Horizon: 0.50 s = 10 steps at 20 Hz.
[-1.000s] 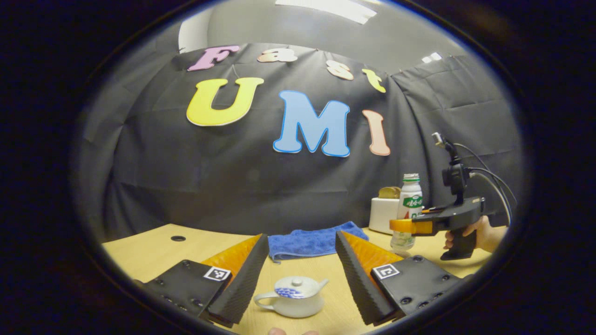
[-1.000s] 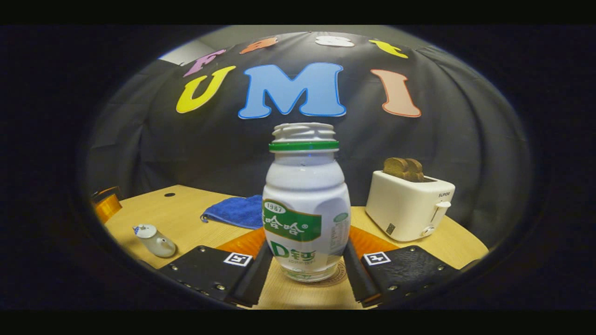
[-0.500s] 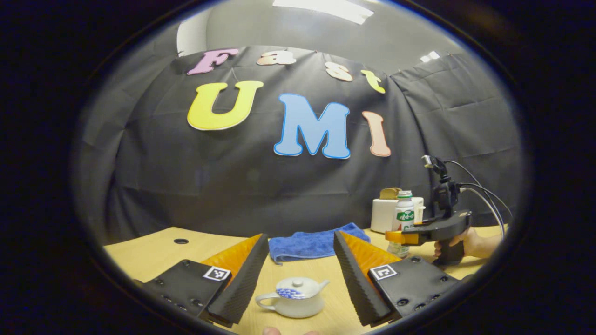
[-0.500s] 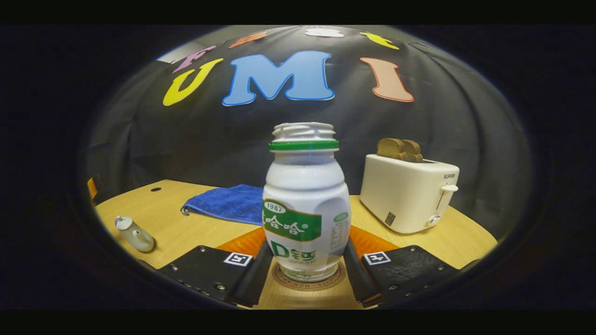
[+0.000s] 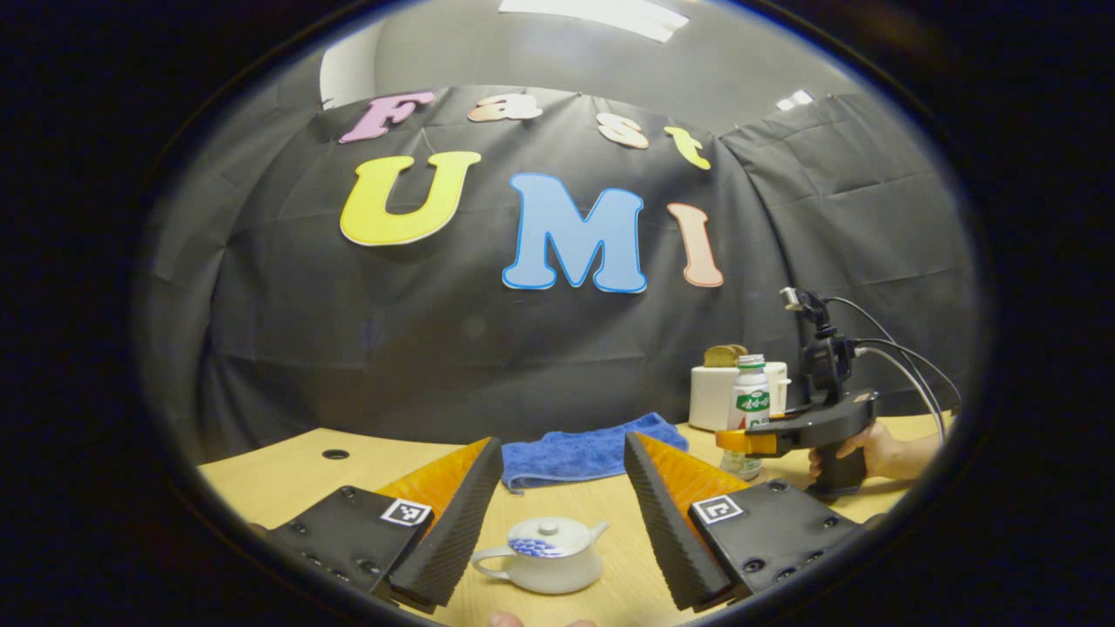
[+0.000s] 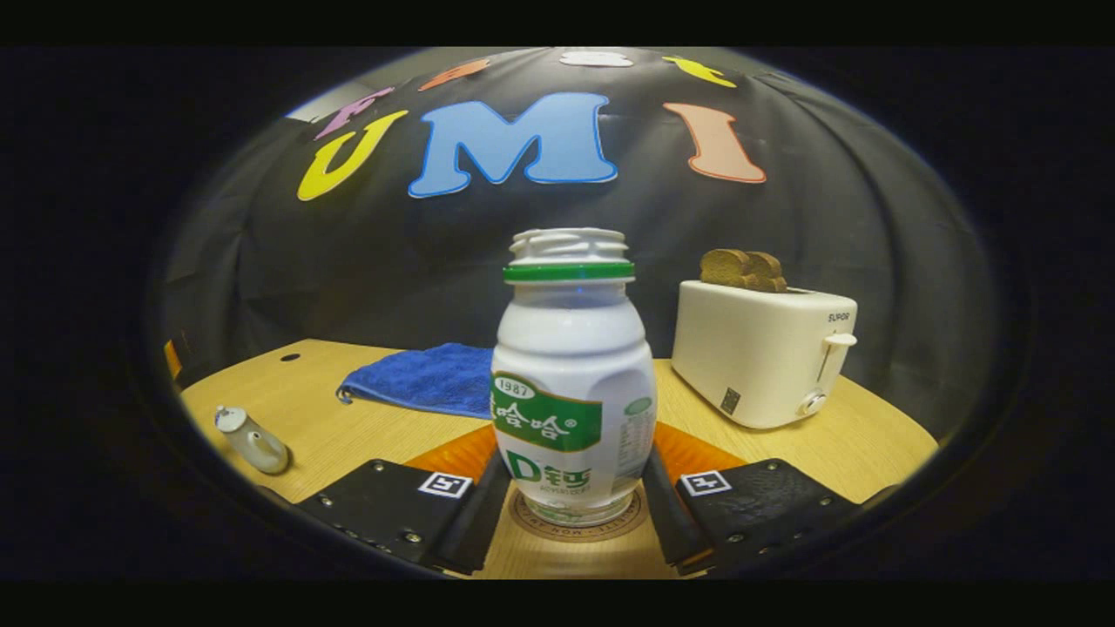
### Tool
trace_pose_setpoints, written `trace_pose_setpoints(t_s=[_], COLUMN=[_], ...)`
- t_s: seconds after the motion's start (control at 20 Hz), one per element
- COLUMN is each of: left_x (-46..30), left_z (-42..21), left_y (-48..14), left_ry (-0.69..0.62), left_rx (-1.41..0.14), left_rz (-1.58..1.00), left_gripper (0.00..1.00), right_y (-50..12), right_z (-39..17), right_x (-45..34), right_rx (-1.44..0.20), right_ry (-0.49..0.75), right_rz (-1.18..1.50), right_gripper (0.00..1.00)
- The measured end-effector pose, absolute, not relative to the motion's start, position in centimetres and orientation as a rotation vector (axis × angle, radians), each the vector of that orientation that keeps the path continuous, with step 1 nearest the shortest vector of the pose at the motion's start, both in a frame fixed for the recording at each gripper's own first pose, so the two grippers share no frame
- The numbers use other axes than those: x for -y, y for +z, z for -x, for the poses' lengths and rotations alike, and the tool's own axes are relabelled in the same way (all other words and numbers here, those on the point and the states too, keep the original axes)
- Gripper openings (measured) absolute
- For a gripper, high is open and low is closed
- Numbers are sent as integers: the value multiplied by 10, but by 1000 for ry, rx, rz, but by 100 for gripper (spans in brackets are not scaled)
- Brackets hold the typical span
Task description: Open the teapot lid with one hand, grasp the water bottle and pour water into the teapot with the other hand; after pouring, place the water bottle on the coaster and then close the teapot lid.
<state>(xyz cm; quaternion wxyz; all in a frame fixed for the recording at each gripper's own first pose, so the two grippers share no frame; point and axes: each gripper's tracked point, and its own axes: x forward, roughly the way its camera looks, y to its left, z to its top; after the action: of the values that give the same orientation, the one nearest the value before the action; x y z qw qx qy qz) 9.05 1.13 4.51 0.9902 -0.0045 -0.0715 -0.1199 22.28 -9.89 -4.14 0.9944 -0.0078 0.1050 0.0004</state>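
On the coaster (image 6: 578, 528) the water bottle (image 6: 572, 383) stands upright, clenched by the right gripper (image 6: 571, 501). I judge placing nearly done; release comes next. The left gripper (image 5: 553, 514) hangs released over the lidded teapot (image 5: 540, 566).

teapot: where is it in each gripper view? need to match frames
Left gripper view: the teapot sits bottom centre on the table, between this gripper's two open fingers, lid on.
Right gripper view: the teapot is small at the far left edge, on the table.
Shared landmark: the blue towel, lying beyond the teapot in both views.
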Motion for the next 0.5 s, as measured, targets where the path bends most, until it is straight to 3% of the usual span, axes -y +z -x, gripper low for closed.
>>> trace_pose_setpoints(t_s=[0.05,0.1,0.15,0.25,0.5], left_x=[-11,-12,-13,-15,-24], left_z=[-90,-90,-88,-87,-81], left_y=[46,48,51,55,61], left_ry=[-239,-238,-238,-235,-217], left_rx=[144,150,157,170,181], left_rz=[15,25,36,51,118], left_gripper=[96,96,96,96,93], right_y=[-44,-46,-49,-44,-39], right_z=[-222,-222,-220,-217,-185], right_x=[100,100,102,104,105], right_rx=[-213,-209,-218,-204,-199], right_ry=[-4,-9,-22,-44,-40], right_rz=[29,43,63,65,68], right_gripper=[73,60,77,93,94])
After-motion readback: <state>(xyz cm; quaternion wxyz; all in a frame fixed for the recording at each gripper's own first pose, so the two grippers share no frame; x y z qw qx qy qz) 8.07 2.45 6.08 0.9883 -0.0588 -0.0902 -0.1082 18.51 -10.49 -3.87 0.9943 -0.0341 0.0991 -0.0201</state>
